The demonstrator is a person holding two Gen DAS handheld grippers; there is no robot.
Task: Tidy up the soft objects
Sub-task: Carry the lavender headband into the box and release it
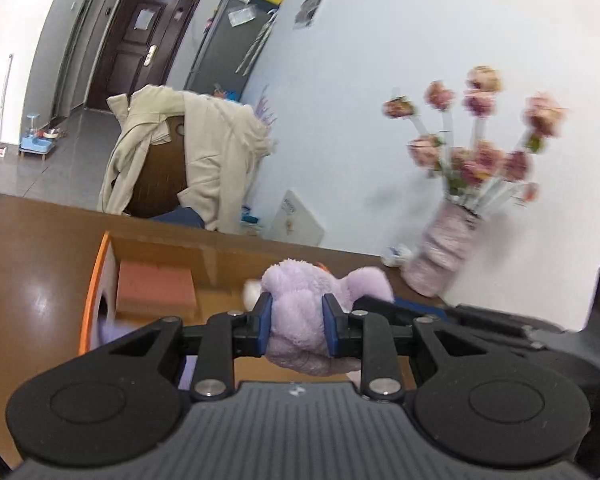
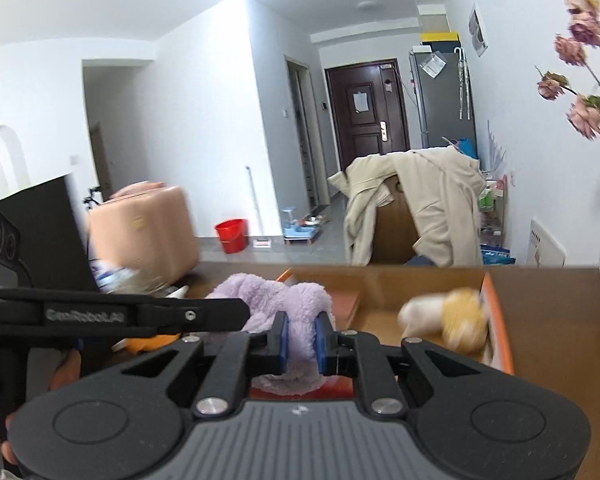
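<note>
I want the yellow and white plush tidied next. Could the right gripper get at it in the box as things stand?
Probably not yet. The right gripper is shut on the purple plush toy, so its jaws are full. The yellow and white plush lies uncovered in the open cardboard box, so the path looks free once the gripper lets go.

The open cardboard box (image 2: 496,320) sits on the desk (image 1: 32,280), its raised walls barring a level approach. Inside, a pink block (image 1: 156,286) fills one corner and a yellow plush (image 2: 456,322) another; bare floor shows between. A vase (image 1: 444,252) crowds the wall side.
</note>
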